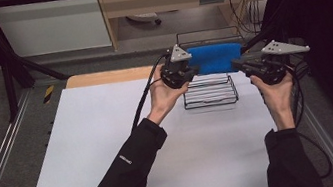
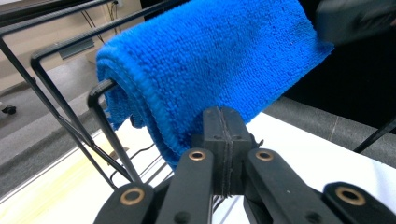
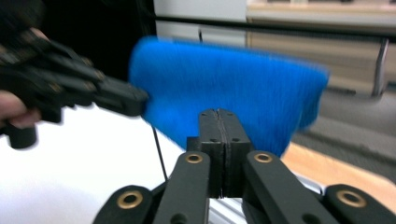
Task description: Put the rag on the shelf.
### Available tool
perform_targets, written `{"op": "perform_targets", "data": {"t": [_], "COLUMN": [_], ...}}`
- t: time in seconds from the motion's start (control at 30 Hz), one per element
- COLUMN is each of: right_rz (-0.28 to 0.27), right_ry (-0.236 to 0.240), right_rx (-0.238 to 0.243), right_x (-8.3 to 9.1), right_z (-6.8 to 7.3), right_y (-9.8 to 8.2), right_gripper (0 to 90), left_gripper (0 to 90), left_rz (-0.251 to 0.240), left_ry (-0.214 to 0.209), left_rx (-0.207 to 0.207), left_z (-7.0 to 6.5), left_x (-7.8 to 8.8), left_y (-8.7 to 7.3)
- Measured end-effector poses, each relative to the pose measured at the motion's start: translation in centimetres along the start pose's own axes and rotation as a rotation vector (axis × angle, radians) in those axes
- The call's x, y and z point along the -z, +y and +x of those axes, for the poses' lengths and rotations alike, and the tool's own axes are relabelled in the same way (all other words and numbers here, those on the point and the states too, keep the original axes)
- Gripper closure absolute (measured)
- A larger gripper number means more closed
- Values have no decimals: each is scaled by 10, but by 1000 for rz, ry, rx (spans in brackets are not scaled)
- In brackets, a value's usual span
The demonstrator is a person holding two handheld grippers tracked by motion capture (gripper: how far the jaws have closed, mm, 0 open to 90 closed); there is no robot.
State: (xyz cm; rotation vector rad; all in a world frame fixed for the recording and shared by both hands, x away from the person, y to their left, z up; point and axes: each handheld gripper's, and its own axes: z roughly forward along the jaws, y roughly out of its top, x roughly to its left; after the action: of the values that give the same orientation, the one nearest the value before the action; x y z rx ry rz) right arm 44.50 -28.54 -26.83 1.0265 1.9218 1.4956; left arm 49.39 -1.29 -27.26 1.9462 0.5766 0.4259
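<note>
The white worktop (image 1: 112,147) spreads beneath both tools, and the black wire rack (image 1: 210,91) stands on it between them, its upper rail carrying a folded blue towel (image 1: 214,58) that spans the gap from one tool to the other. The work in hand looks like draping or straightening this towel over the rail; to do it well, both ends should be kept level and eased along the rail together, so the cloth hangs evenly and the light rack is not dragged or tipped. The left tool (image 1: 190,72) sits at the towel's left end, and in the left gripper view its jaws stand pressed together, pad to pad, just below the towel's stitched edge (image 2: 154,116) with nothing visibly pinched between them. The right tool (image 1: 241,65) sits at the towel's right end; its jaws are likewise closed flat on each other in front of the towel (image 3: 224,88), though that view is blurred, so contact with the cloth cannot be judged.
</note>
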Motion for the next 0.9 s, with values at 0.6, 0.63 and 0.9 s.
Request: {"op": "perform_targets", "data": {"t": [0.6, 0.63, 0.9], "right_rz": [-31, -31, -29], "right_ry": [-47, -40, 13], "right_rx": [1, -1, -23], "right_x": [5, 7, 12], "right_z": [-1, 1, 20], "right_y": [-20, -20, -20], "right_gripper": [812, 791, 607], "left_gripper": [765, 735, 504], "left_rz": [-11, -11, 47], "left_ry": [-13, -13, 11], "left_rx": [26, 26, 34], "left_z": [4, 4, 7], "left_x": [18, 18, 48], "left_y": [-13, -13, -28]}}
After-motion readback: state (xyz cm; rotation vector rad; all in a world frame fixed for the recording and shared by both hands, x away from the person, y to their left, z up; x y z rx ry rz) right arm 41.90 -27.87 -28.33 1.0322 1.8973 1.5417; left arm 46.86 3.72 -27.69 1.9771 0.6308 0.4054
